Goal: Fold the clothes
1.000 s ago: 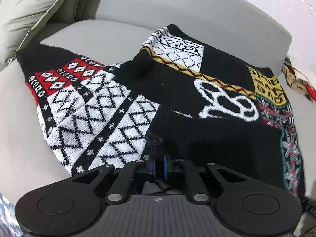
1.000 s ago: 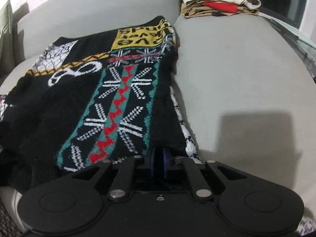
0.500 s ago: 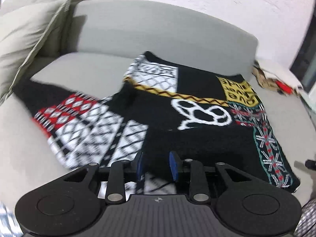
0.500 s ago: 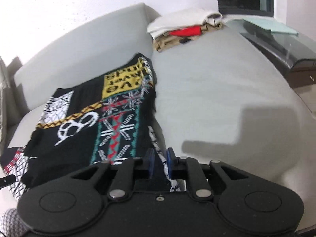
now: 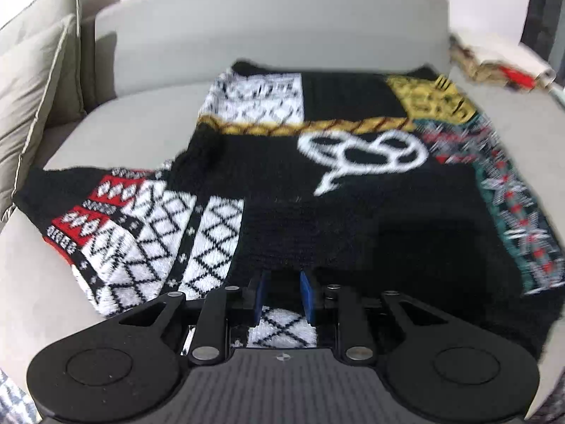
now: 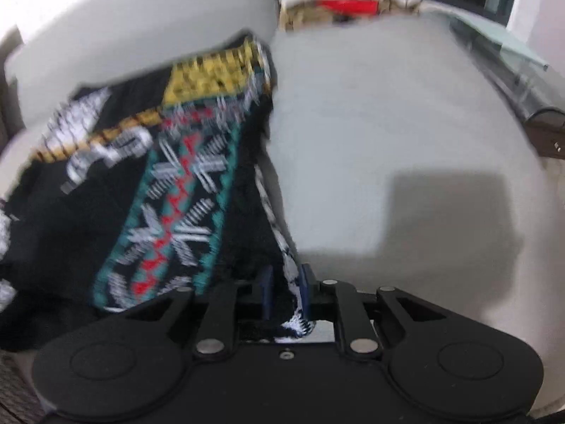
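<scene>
A black knitted sweater (image 5: 317, 190) with white, red, yellow and teal patterns lies spread on a grey sofa seat (image 5: 116, 130). One sleeve (image 5: 116, 219) is folded across its left side. My left gripper (image 5: 282, 296) is open at the sweater's near hem, with black-and-white knit between its blue pads. In the right wrist view the sweater (image 6: 169, 198) fills the left half. My right gripper (image 6: 285, 291) is open at the near right corner, with the white-patterned hem between its pads.
Beige cushions (image 5: 31, 81) stand at the sofa's left end. A stack of folded clothes (image 6: 339, 7) lies at the sofa's far right end, and also shows in the left wrist view (image 5: 501, 67). A dark glass-topped table (image 6: 522, 67) stands to the right.
Both grippers were shut on the sweater's near hem one second ago. Both have opened and pulled back, and the hem has dropped onto the seat.
</scene>
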{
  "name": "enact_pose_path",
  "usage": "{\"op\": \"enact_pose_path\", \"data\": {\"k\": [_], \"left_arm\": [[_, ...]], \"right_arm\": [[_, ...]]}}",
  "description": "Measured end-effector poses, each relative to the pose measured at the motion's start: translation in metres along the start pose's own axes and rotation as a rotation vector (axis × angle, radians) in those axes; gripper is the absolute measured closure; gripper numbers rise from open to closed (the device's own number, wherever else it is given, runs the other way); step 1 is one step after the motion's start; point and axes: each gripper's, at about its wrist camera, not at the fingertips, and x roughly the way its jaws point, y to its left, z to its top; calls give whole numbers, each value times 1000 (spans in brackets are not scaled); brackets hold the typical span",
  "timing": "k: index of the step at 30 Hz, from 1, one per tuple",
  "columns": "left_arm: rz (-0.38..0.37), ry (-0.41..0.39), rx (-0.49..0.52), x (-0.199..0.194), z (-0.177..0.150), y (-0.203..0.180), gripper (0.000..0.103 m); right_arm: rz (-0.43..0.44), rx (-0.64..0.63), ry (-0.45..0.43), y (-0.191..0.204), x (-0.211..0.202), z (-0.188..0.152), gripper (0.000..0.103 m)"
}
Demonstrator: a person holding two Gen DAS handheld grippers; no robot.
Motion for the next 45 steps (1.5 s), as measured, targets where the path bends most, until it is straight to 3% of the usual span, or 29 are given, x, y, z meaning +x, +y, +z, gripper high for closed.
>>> {"op": "enact_pose_path", "data": {"k": [3,6,9,14,18,22,25,27,31,37,40,45], "left_arm": [[-30,-50,22,-9,6,-7,79],[-29,-3,56,11,11,-15,78],[-30,105,75,39,4,-16,76],[-36,63,98,19,9,-16,76],[-75,-10,69,7,19,-15,68],[-70,-52,39,19,36,-15,69],[-58,-34,28,43,47,-14,72],[-43,-14,32,61,50,-14,81],[-17,7,78,84,45,-17,81],[-31,3,69,65,47,-12,81],[-38,-42,29,30,38,-6,69],[-66,-81,-72,-20,11,25,50]], "right_arm": [[84,-8,-16,11,-16,-1,87],[151,-49,3,31,-3,-4,87],[120,-121,7,44,20,-17,88],[123,-142,28,50,6,-7,88],[172,-49,-66,42,-13,17,88],[169,66,-107,36,8,49,88],[185,118,-90,38,35,71,88],[179,127,-84,44,57,80,88],[112,105,23,54,112,78,88],[90,84,15,58,98,75,88],[139,115,-7,55,57,70,84],[213,69,-64,55,-17,40,44]]}}
